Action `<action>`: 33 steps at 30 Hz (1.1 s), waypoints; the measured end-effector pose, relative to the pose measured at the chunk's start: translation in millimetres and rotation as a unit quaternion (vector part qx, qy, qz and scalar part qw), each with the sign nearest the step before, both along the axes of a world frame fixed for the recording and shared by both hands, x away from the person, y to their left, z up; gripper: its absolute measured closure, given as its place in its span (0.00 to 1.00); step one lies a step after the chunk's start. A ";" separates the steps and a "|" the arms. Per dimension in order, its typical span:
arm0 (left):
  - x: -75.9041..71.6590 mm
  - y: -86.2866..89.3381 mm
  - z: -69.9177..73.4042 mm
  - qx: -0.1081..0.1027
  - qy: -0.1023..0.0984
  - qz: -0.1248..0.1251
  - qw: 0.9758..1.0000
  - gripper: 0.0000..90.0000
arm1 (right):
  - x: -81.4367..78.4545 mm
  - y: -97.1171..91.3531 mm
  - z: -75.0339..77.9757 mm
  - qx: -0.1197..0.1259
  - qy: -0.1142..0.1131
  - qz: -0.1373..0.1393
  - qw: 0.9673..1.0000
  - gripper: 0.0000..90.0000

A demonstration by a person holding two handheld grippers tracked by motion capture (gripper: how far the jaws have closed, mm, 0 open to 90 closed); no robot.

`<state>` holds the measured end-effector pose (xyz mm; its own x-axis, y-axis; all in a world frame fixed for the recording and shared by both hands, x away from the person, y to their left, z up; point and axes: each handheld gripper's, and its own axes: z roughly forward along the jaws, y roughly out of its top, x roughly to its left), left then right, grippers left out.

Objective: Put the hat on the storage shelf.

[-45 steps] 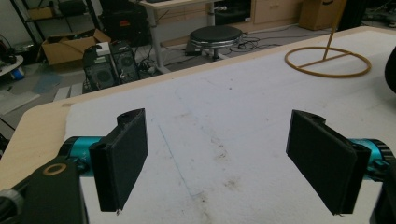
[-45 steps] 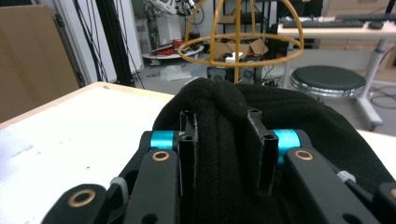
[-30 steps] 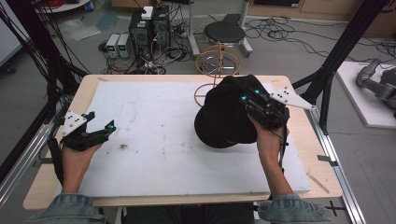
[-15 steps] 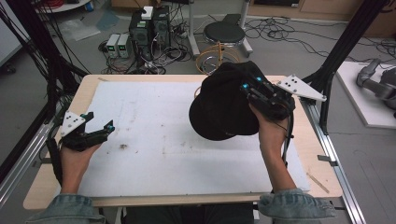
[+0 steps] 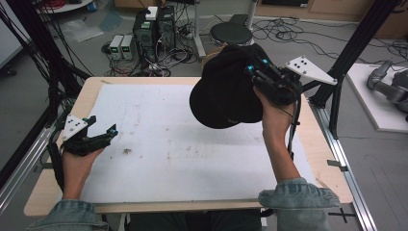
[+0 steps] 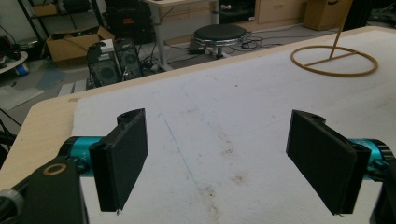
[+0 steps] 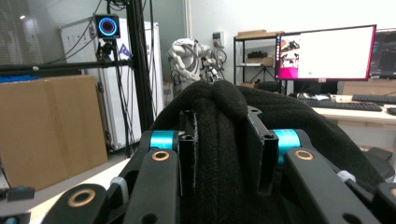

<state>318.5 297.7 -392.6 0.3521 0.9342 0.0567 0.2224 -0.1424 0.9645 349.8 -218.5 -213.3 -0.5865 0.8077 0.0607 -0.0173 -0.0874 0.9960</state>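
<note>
Your right gripper (image 5: 255, 72) pinches a fold of the black knitted fabric hat (image 5: 223, 89), soft and ribbed, lifted off the white-covered wooden table (image 5: 159, 139) at 1 o'clock. Your left gripper (image 5: 98, 137), jaws wide apart and holding nothing, rests at 9 o'clock. A yellow wire ring stand (image 6: 334, 60) sits at the far edge.

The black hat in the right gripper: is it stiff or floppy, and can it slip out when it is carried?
The black hat is probably soft: its knitted fabric bunches into a fold between the jaws of the right gripper. It seems light, since one pinch at the edge holds it above the table. Slipping looks unlikely, because the rough knit is squeezed tight, though it may sag.
</note>
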 end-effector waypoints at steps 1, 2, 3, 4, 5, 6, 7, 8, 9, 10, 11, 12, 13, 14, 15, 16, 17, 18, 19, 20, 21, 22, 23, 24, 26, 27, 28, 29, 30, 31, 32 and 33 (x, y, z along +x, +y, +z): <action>0.0 0.3 -0.1 0.001 0.001 0.000 1.000 0.23 | 0.0 0.0 0.0 0.000 0.000 0.000 1.000 0.79; 0.1 0.3 -0.3 0.000 0.001 0.001 1.000 0.23 | 0.9 1.4 2.2 0.002 -0.001 0.000 1.000 0.79; 0.0 0.3 -0.3 0.000 0.001 0.001 1.000 0.23 | 2.3 2.6 4.3 0.003 -0.004 0.000 1.000 0.79; 0.0 0.5 -0.3 0.001 0.001 0.001 1.000 0.23 | 3.6 4.1 6.4 0.005 -0.006 0.001 1.000 0.79; 0.1 0.3 -0.3 -0.001 0.000 0.000 1.000 0.23 | 5.2 5.8 8.6 0.006 -0.010 0.003 1.000 0.79; -0.2 0.4 0.0 -0.001 0.001 0.000 1.000 0.23 | 6.1 7.0 9.8 0.009 -0.010 0.002 1.000 0.79; -0.2 0.5 -0.1 -0.002 0.000 0.000 1.000 0.23 | 7.6 8.3 11.3 0.009 -0.011 0.003 1.000 0.79; -0.3 0.6 0.1 -0.001 0.001 0.000 1.000 0.23 | 9.5 9.8 12.2 0.010 -0.013 0.002 1.000 0.79; -0.3 0.6 0.0 -0.001 0.001 0.000 1.000 0.23 | 11.3 11.8 13.2 0.013 -0.012 -0.001 1.000 0.79; -0.1 0.5 -0.3 -0.002 0.000 0.000 1.000 0.23 | 13.8 13.0 14.1 0.014 -0.012 -0.001 1.000 0.79; -0.2 0.9 -0.3 -0.001 0.001 -0.001 1.000 0.23 | 16.3 14.3 14.5 0.016 -0.014 -0.002 1.000 0.79; 0.0 0.9 -0.6 -0.001 0.001 -0.001 1.000 0.23 | 18.3 15.7 15.2 0.017 -0.012 -0.003 1.000 0.79; -0.1 0.9 -0.6 -0.001 0.002 0.000 1.000 0.23 | 21.3 16.9 15.4 0.018 -0.014 -0.006 1.000 0.79; 0.1 1.0 -0.8 0.000 0.002 0.000 1.000 0.23 | 23.9 18.1 15.6 0.020 -0.013 -0.008 1.000 0.79; 0.0 0.9 -0.8 -0.001 0.002 -0.001 1.000 0.23 | 27.7 19.8 15.5 0.024 -0.012 -0.011 1.000 0.79; -0.1 0.9 -0.7 -0.001 0.002 -0.001 1.000 0.23 | 30.1 20.4 15.4 0.024 -0.012 -0.014 1.000 0.79; 0.3 0.8 -0.8 -0.001 0.001 -0.001 1.000 0.23 | 33.4 21.2 15.1 0.024 -0.012 -0.018 0.999 0.79; 0.2 0.6 -0.7 -0.001 0.001 -0.001 1.000 0.23 | 38.1 22.6 14.3 0.027 -0.011 -0.024 0.999 0.79; 0.2 0.7 -0.7 0.001 0.001 -0.001 1.000 0.23 | 41.9 23.3 13.6 0.028 -0.007 -0.028 0.999 0.79; 0.3 0.6 -0.9 0.001 0.001 -0.001 1.000 0.23 | 45.0 23.9 12.7 0.029 -0.005 -0.031 0.999 0.79; 0.3 0.4 -0.7 0.001 0.001 -0.001 1.000 0.23 | 49.4 24.5 11.5 0.028 -0.003 -0.035 0.999 0.79; 0.4 0.6 -0.9 0.001 0.001 -0.001 1.000 0.23 | 53.5 25.0 10.2 0.028 0.002 -0.039 0.999 0.79; 0.4 0.8 -0.9 0.001 0.001 -0.002 1.000 0.23 | 58.1 25.3 8.6 0.026 0.003 -0.043 0.999 0.79; 0.3 0.7 -0.8 -0.002 0.001 -0.001 1.000 0.23 | 62.0 25.8 6.9 0.025 0.006 -0.048 0.999 0.79; 0.2 1.5 -0.5 -0.002 0.000 -0.001 1.000 0.23 | 69.0 26.4 3.3 0.020 0.012 -0.058 0.998 0.79; 0.1 1.9 -0.4 -0.003 0.000 -0.001 1.000 0.23 | 72.2 26.3 1.5 0.020 0.018 -0.063 0.998 0.78; 0.1 2.5 -0.3 -0.002 0.000 0.000 1.000 0.23 | 75.5 25.8 -0.3 0.018 0.022 -0.067 0.997 0.78; 0.2 3.0 -0.6 -0.002 0.001 0.000 1.000 0.23 | 78.5 25.6 -2.0 0.019 0.025 -0.071 0.997 0.78; 0.2 3.1 -0.8 -0.002 0.001 0.000 1.000 0.23 | 81.9 25.0 -3.9 0.021 0.029 -0.074 0.997 0.78; 0.4 3.3 -1.1 -0.002 0.002 0.001 1.000 0.23 | 84.0 24.6 -5.0 0.022 0.032 -0.076 0.996 0.78; 0.6 2.9 -1.6 -0.004 0.002 0.001 1.000 0.23 | 86.6 24.1 -6.3 0.022 0.033 -0.078 0.996 0.78; 1.0 2.9 -1.9 -0.003 0.002 0.000 1.000 0.23 | 89.1 23.8 -7.5 0.023 0.032 -0.079 0.996 0.78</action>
<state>319.4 300.6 -394.5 0.3520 0.9347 0.0491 0.2266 -0.1360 0.9645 438.9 -194.7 -220.8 -0.4454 0.8854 0.1331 0.0297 -0.1340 0.9905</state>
